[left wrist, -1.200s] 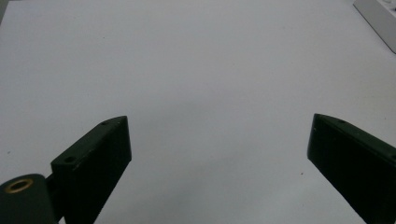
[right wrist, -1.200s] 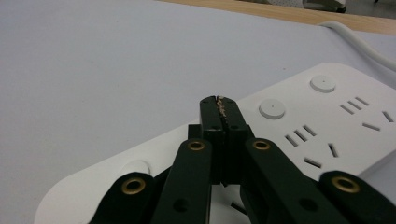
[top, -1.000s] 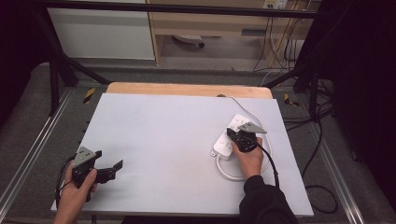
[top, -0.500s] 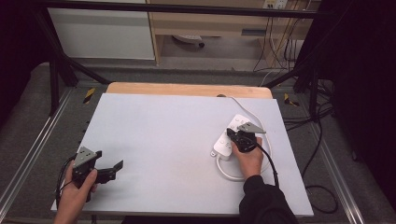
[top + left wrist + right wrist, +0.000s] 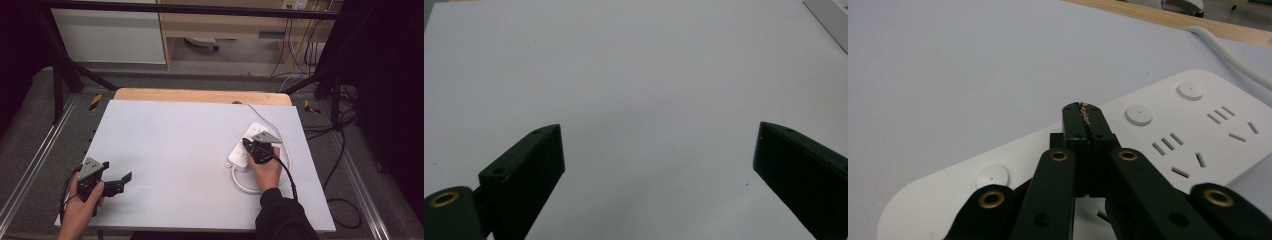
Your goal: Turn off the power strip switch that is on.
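A white power strip (image 5: 241, 154) (image 5: 1198, 130) lies on the right part of the white table top (image 5: 185, 145). It has round buttons and several socket slots. My right gripper (image 5: 249, 145) (image 5: 1083, 113) is shut, jaws pressed together, and its tip hovers low over the strip's middle, between two round buttons. I cannot tell whether the tip touches the strip. My left gripper (image 5: 123, 180) (image 5: 659, 150) is held open at the table's near left corner, above bare white surface, with nothing between its jaws.
The strip's white cable (image 5: 243, 183) loops on the table near the person's right hand, and another run (image 5: 1220, 52) goes off toward the wooden back edge (image 5: 200, 95). Metal frame rails and dark cables flank the table.
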The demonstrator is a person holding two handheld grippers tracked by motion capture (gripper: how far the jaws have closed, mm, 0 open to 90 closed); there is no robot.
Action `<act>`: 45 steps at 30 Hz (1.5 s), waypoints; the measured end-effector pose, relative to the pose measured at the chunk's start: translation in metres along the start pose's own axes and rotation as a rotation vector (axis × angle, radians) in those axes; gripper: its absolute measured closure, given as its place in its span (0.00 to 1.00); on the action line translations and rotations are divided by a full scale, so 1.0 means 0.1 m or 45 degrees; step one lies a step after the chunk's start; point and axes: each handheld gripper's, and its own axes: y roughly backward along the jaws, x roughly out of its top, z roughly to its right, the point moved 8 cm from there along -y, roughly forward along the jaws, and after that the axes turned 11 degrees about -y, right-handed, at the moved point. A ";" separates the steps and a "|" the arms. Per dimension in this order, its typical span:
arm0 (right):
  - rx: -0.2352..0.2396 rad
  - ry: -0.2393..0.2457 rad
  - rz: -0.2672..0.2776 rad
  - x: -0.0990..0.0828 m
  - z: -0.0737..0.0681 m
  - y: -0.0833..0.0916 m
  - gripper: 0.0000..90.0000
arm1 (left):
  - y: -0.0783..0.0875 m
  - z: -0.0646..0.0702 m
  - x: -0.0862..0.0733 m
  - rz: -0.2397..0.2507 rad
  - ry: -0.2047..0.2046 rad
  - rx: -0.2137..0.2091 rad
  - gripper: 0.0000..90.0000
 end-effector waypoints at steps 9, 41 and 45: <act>0.013 -0.020 0.004 0.00 0.01 0.00 1.00 | -0.01 -0.01 -0.01 -0.005 -0.014 -0.001 0.07; 0.029 -0.066 -0.004 0.09 0.01 0.06 1.00 | 0.00 -0.04 -0.01 0.003 0.022 0.004 0.07; 0.028 -0.069 -0.009 0.10 0.01 0.08 1.00 | 0.01 -0.05 0.00 0.013 0.028 0.006 0.07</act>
